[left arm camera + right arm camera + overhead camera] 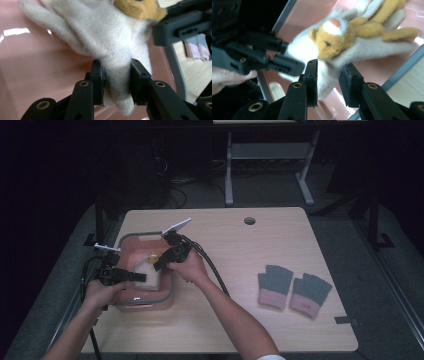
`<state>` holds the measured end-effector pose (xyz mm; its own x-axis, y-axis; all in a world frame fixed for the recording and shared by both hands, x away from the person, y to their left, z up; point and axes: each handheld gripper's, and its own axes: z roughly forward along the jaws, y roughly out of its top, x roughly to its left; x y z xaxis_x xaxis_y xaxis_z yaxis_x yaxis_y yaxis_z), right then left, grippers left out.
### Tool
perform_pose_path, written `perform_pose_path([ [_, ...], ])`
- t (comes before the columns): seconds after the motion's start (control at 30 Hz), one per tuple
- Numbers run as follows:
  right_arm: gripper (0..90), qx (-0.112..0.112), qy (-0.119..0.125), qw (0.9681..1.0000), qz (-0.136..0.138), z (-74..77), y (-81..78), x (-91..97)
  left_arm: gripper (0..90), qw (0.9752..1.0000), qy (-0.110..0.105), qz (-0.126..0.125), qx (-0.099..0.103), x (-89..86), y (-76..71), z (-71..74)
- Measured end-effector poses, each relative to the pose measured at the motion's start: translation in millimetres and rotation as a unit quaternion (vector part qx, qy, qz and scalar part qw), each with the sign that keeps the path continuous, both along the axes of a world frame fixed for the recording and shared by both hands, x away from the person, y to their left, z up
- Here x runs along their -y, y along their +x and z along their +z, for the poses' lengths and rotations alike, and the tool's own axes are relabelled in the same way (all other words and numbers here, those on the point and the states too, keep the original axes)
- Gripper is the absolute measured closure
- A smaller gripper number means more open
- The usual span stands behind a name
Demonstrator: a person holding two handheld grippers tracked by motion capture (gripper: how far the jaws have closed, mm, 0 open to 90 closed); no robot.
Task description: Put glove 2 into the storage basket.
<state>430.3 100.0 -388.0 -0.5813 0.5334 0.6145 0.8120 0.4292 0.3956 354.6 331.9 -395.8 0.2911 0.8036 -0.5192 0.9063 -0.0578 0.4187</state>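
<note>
The left gripper (116,82) is clamping the cream glove (110,42) over the pink bin (165,297). The right gripper (328,77) is straddling its cuff, jaws parted, both 2 grippers meeting there.

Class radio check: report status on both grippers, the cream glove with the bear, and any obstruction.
Left gripper clamped on cream glove. Right gripper astride glove, left pad touching, right pad apart. Glove over pink tub. Grey gloves well aside; no obstruction.
</note>
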Motion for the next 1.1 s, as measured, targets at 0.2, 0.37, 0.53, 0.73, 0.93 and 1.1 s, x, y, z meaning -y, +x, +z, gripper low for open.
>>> perform_pose_path([
  [0.2,66.8,0.002,0.001,1.0,0.006,4.8,-2.2,3.2,67.4,0.9998,0.015,0.004,-0.01,-0.5,0.5,-2.0],
  [0.37,67.2,-0.004,0.01,0.9999,0.013,9.2,-2.3,8.3,67.2,0.9991,0.032,0.003,-0.027,0.7,2.1,-6.2],
  [0.53,67.6,0.004,0.013,0.9999,0.008,11.2,-2.2,11.6,62.5,0.9985,0.041,0.003,-0.037,4.0,3.5,-6.6],
  [0.73,67.2,0.007,0.02,0.9998,0.004,14.3,-3.7,16.1,55.0,0.9972,0.068,0.019,-0.024,-1.0,3.2,3.0],
  [0.93,67.2,0.011,0.027,0.9996,-0.002,17.7,-4.6,26.3,61.2,0.9965,0.081,0.022,0.011,-1.9,2.8,17.4],
  [1.1,67.0,0.015,0.033,0.9993,-0.009,19.7,-4.2,35.4,66.3,0.9946,0.104,-0.003,0.01,8.9,6.3,15.7],
])
